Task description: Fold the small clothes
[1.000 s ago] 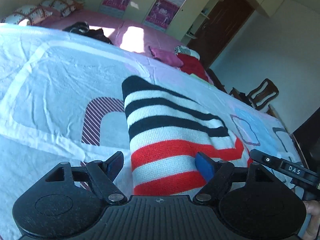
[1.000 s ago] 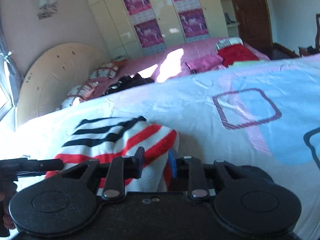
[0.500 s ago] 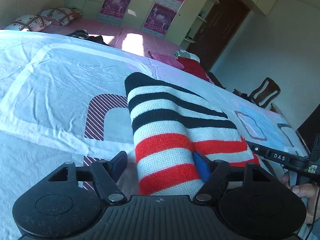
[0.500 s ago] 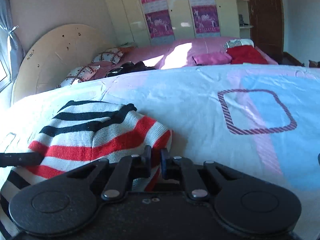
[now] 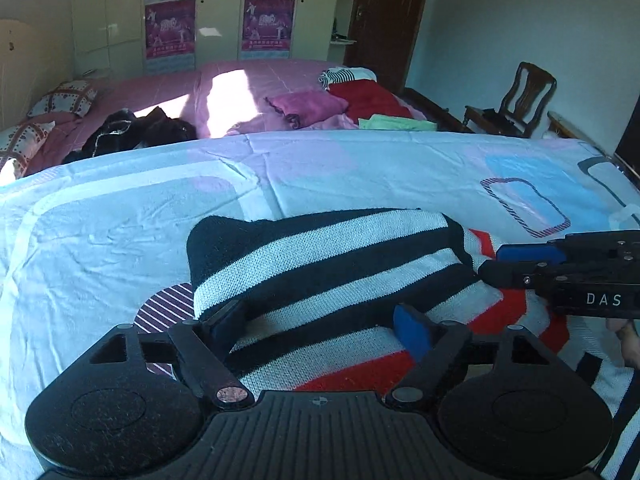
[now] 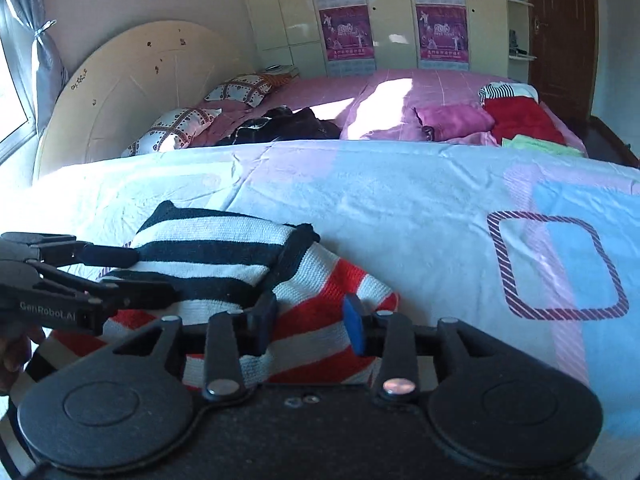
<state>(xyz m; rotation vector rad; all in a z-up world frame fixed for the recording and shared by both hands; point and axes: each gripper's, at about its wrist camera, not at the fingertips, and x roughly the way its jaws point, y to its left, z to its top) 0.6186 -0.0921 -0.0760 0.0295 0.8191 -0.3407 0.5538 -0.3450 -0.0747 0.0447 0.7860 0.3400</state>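
A knit striped garment (image 5: 328, 276), black, white and red, lies on the pale blue bed sheet (image 5: 120, 232) with its black-and-white part folded over the red-and-white part; it also shows in the right wrist view (image 6: 224, 256). My left gripper (image 5: 320, 324) is open, its fingers spread over the garment's near edge. My right gripper (image 6: 308, 320) is open over the red-striped corner. The right gripper also shows at the right of the left wrist view (image 5: 520, 264), and the left gripper shows at the left of the right wrist view (image 6: 120, 276).
A second bed with a pink cover (image 5: 256, 92) stands behind, holding a dark garment (image 5: 132, 132), a pink folded cloth (image 5: 308, 106), red cloth (image 5: 372, 98) and pillows (image 6: 180, 128). A wooden chair (image 5: 516, 100) stands at the right wall. Wardrobes (image 6: 392, 12) line the back.
The garment's black-and-white part has been laid over onto the red-striped part. My right gripper, shut on the cloth half a second ago, has opened. Both grippers now sit lower over the garment.
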